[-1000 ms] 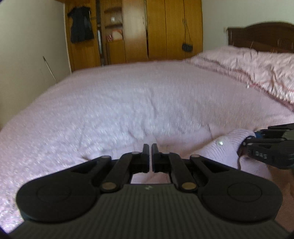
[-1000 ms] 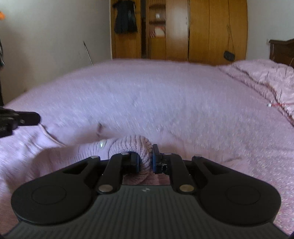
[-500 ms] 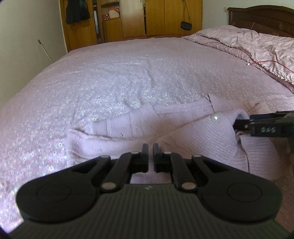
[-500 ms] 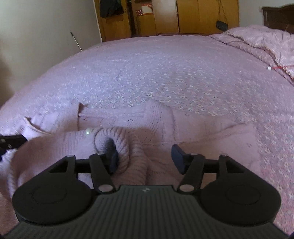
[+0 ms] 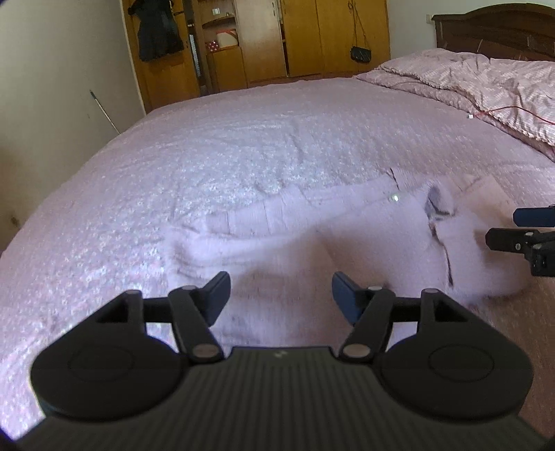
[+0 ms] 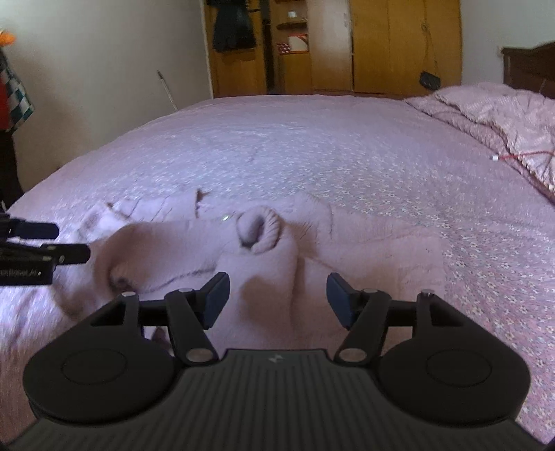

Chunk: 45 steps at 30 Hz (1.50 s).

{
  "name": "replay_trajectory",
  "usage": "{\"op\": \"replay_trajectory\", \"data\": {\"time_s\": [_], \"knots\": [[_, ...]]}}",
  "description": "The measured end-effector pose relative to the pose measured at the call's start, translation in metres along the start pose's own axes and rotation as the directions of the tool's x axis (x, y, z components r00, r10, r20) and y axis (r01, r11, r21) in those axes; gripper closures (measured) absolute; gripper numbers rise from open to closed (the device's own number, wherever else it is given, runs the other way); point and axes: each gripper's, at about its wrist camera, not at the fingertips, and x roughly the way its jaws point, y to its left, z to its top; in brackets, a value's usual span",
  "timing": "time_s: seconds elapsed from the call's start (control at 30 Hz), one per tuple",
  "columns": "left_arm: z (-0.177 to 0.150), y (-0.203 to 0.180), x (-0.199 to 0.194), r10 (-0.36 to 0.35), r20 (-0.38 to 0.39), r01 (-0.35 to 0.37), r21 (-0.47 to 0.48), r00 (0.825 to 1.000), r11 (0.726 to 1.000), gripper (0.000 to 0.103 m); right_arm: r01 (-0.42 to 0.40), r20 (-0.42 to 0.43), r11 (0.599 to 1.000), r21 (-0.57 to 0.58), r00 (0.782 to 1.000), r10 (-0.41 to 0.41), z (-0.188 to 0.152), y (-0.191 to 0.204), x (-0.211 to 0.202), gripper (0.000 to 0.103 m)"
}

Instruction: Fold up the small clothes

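A small pale pink knitted cardigan (image 5: 312,239) lies partly folded on the bed, with a shiny button (image 5: 394,197) near its top edge. In the right wrist view the cardigan (image 6: 263,263) shows a rolled ribbed cuff (image 6: 263,229). My left gripper (image 5: 281,298) is open and empty just above the garment's near edge. My right gripper (image 6: 275,298) is open and empty over the garment's middle. The right gripper shows at the right edge of the left wrist view (image 5: 523,232); the left gripper shows at the left edge of the right wrist view (image 6: 41,249).
The bed has a pink flowered cover (image 5: 242,145). A rumpled pink quilt (image 5: 485,79) lies at the far right by the dark headboard (image 5: 496,27). Wooden wardrobes (image 6: 381,45) stand behind the bed. A white wall (image 6: 104,62) is on the left.
Both grippers have opened. The right gripper let go of the rolled cuff, which now lies on the garment. The left gripper, shut before, has drawn back over the near edge.
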Motion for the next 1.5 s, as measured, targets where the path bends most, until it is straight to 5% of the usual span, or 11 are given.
{"op": "replay_trajectory", "data": {"time_s": [0.27,0.57,0.77,0.9,0.97,1.0,1.03,1.17,1.5], "knots": [[-0.036,-0.016,-0.021,-0.058,-0.073,0.064,0.072,0.996,0.995,0.037,-0.027,-0.022,0.992,-0.123,0.999,0.024,-0.023,0.026,-0.015,0.034],[-0.064,-0.062,-0.018,-0.145,-0.126,0.175,0.276,0.981,0.945,0.037,-0.014,-0.056,0.965,-0.261,0.998,0.000,-0.034,0.041,0.001,0.034],[-0.068,-0.071,-0.004,-0.131,-0.099,0.155,0.302,0.986,0.941,0.035,-0.019,-0.068,0.964,-0.264,0.998,0.001,-0.038,0.042,0.012,0.034],[-0.065,-0.072,0.001,-0.122,-0.066,0.137,0.310,0.990,0.941,0.036,-0.014,-0.058,0.969,-0.247,0.998,-0.001,-0.041,0.041,0.014,0.043],[-0.064,-0.073,-0.001,-0.128,-0.043,0.135,0.322,0.991,0.937,0.057,-0.010,-0.053,0.973,-0.232,0.999,-0.003,-0.040,0.039,0.015,0.060],[-0.063,-0.073,0.000,-0.144,-0.048,0.152,0.321,0.988,0.935,0.083,-0.013,-0.048,0.975,-0.222,0.999,0.002,-0.040,0.037,0.013,0.064],[-0.062,-0.072,-0.001,-0.158,-0.056,0.168,0.309,0.986,0.936,0.090,-0.015,-0.042,0.976,-0.216,0.999,0.006,-0.039,0.036,0.012,0.073],[-0.054,-0.061,-0.010,-0.159,-0.019,0.159,0.253,0.987,0.954,0.093,-0.007,-0.009,0.981,-0.195,1.000,0.005,-0.036,0.030,0.004,0.091],[-0.003,-0.004,-0.017,-0.004,0.147,-0.013,0.116,0.989,0.993,0.094,0.108,0.130,0.987,-0.122,0.987,-0.093,-0.007,0.002,-0.025,0.094]]}}
